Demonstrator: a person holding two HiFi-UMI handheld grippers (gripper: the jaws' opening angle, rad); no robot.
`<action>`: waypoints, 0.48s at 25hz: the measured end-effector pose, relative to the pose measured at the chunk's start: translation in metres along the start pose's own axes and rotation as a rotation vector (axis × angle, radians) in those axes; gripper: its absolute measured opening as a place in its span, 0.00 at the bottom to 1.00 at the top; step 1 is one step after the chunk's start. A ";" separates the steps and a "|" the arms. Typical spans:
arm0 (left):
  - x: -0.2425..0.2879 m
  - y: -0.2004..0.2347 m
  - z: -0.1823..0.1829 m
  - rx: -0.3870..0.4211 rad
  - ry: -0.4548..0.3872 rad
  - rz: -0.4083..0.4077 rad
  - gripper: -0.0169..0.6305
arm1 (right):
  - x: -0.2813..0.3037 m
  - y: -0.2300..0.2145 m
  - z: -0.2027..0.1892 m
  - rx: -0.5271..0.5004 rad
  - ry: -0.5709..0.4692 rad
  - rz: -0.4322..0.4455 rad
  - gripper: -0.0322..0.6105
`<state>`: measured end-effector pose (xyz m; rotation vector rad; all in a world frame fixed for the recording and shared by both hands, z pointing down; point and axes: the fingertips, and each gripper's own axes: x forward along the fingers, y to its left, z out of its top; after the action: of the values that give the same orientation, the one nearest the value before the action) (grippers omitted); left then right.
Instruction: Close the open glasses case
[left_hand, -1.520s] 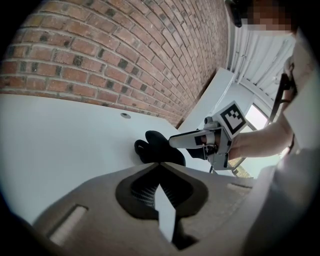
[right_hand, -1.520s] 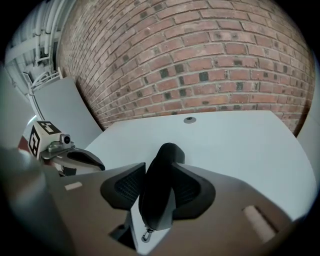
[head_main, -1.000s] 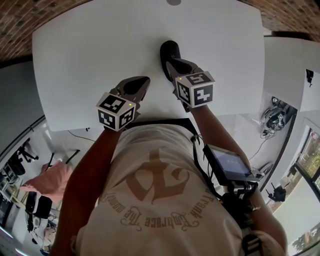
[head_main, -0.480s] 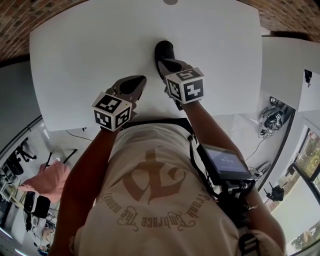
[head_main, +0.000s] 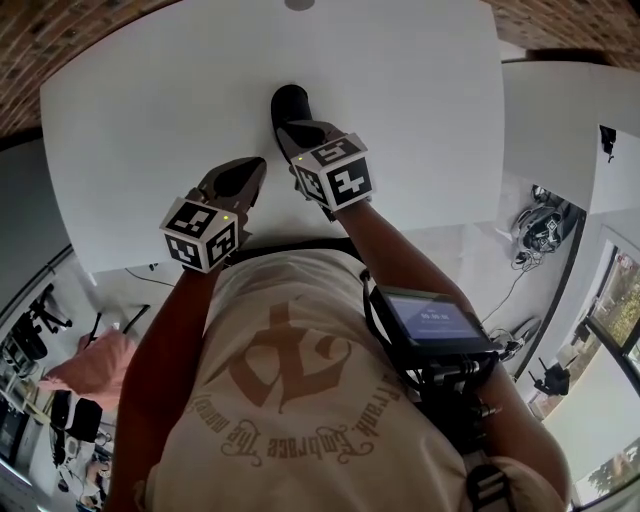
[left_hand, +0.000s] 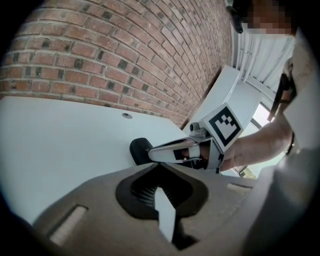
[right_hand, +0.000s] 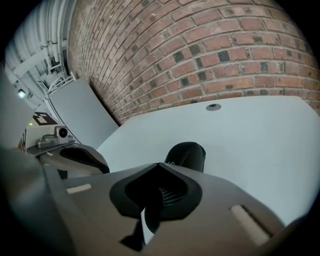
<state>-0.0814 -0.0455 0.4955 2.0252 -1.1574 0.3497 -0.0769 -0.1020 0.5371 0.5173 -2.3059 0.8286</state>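
Two grippers: the right gripper (right_hand: 158, 166) was clenched, jaws together with nothing between them; the left gripper (left_hand: 159, 165) was clenched likewise and empty.
Right gripper, placing: its tips lay over the near end of the glasses case (right_hand: 186, 156) — contact looked likely but could not be confirmed.
Left gripper, placing: it hung just beside the right one, short of the case and touching nothing.
Glasses case: black, low and rounded, it lay on the white table (head_main: 150, 100) toward its middle; it appeared folded down, though the seam was not shown.
Step judged: pressing the lid home.
Method advised: bear straight down with the shut jaws near the lid's free edge, not at the hinge. A slanting push would likely slide the case across the smooth top — the left gripper could brace its far side.
Check advised: lid flush all round before lifting off.
Surroundings: a brick wall (right_hand: 225, 60) stood behind the table.
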 end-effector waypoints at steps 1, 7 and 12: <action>-0.002 0.000 0.001 -0.003 -0.006 0.009 0.03 | 0.001 0.003 0.000 -0.003 0.000 0.010 0.06; -0.011 0.001 -0.002 -0.026 -0.039 0.057 0.03 | 0.005 0.014 0.001 -0.024 -0.011 0.045 0.06; 0.003 -0.023 0.002 -0.004 -0.034 0.054 0.03 | -0.009 -0.007 -0.004 -0.009 -0.030 0.056 0.06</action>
<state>-0.0616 -0.0416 0.4850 2.0060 -1.2351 0.3406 -0.0651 -0.1027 0.5368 0.4657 -2.3604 0.8415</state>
